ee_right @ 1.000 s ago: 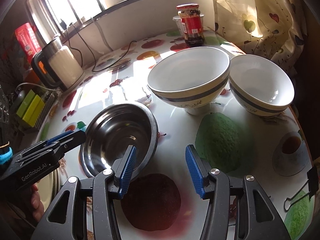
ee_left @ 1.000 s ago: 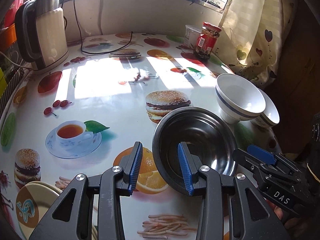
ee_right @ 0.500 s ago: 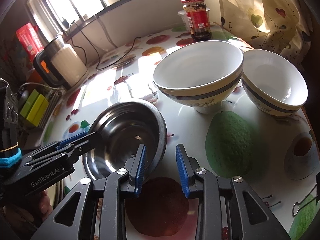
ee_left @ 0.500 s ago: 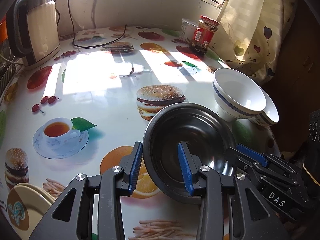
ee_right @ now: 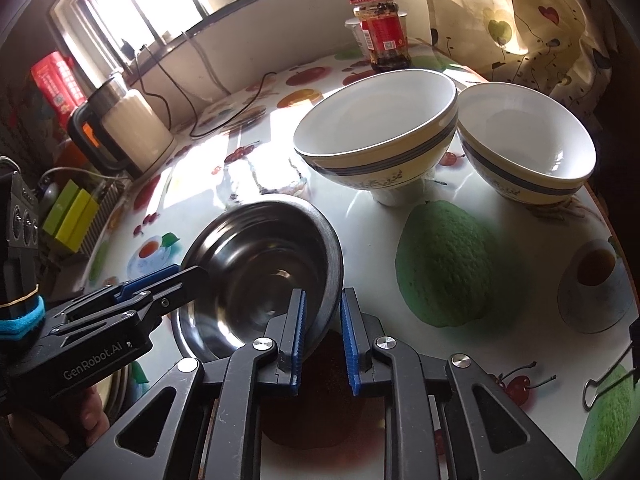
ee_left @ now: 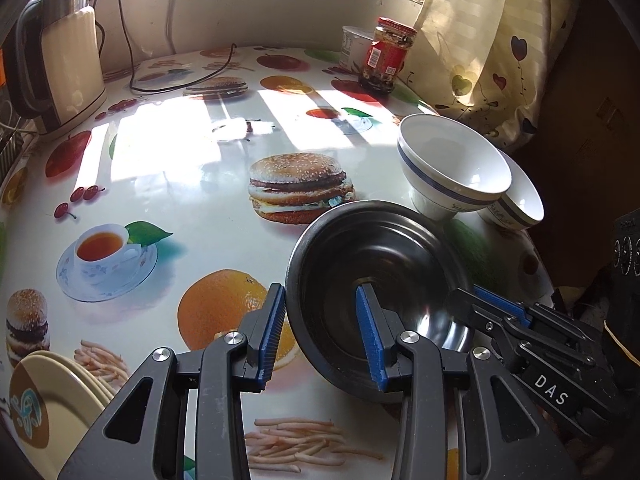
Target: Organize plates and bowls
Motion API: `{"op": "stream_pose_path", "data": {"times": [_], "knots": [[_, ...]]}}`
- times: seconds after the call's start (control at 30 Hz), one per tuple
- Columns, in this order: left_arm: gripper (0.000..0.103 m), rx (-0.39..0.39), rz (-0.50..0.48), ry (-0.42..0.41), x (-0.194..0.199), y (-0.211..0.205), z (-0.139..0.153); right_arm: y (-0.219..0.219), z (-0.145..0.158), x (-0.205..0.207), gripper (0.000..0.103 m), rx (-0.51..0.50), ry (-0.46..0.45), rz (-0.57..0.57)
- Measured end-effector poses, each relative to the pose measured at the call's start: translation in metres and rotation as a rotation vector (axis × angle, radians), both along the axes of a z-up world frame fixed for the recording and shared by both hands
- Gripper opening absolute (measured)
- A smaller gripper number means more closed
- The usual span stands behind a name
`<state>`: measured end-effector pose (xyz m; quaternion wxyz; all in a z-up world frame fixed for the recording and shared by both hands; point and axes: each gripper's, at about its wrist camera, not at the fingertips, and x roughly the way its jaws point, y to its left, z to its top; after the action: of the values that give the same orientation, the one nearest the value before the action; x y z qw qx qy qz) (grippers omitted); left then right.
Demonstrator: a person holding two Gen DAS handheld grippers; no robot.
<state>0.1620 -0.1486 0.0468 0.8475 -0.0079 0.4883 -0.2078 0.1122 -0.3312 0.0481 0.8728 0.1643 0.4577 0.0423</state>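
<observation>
A steel bowl (ee_left: 384,264) (ee_right: 260,264) is tilted up off another steel bowl (ee_right: 192,340) beneath it. My right gripper (ee_right: 322,336) is shut on its near rim; it also shows in the left wrist view (ee_left: 476,304). My left gripper (ee_left: 320,332) is open and straddles the bowl's left rim; it shows in the right wrist view (ee_right: 188,276). Two white bowls with blue bands (ee_left: 452,164) (ee_left: 520,204) stand side by side at the right (ee_right: 380,128) (ee_right: 528,144). Cream plates (ee_left: 48,408) are stacked at the lower left.
A kettle (ee_left: 60,68) stands at the back left with its cord (ee_left: 176,80) on the table. A red-lidded jar (ee_left: 386,56) and a white cup (ee_left: 354,46) stand at the back. A curtain (ee_left: 480,40) hangs at the right. A binder clip (ee_right: 608,380) lies at the right edge.
My right gripper has closed from open onto the steel bowl's rim and tilted the bowl up. My left gripper has stayed open around the opposite rim.
</observation>
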Motion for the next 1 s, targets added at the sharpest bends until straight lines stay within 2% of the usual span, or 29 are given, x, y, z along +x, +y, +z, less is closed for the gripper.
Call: {"op": "stream_pose_path", "data": {"times": [0.5,0.83,1.0], "knots": [[0.038,-0.001,-0.054,0.012,-0.035,-0.015,0.000,-0.013,0.001,-0.040,0.018,-0.018,0.013,-0.030],[0.038,-0.017,-0.068,0.024,-0.044,-0.018,0.002,-0.020,0.001,-0.053,0.018,-0.008,0.020,-0.044],[0.038,-0.032,-0.058,0.008,-0.042,-0.013,0.010,-0.027,0.005,-0.055,0.026,-0.007,0.006,-0.064]]}}
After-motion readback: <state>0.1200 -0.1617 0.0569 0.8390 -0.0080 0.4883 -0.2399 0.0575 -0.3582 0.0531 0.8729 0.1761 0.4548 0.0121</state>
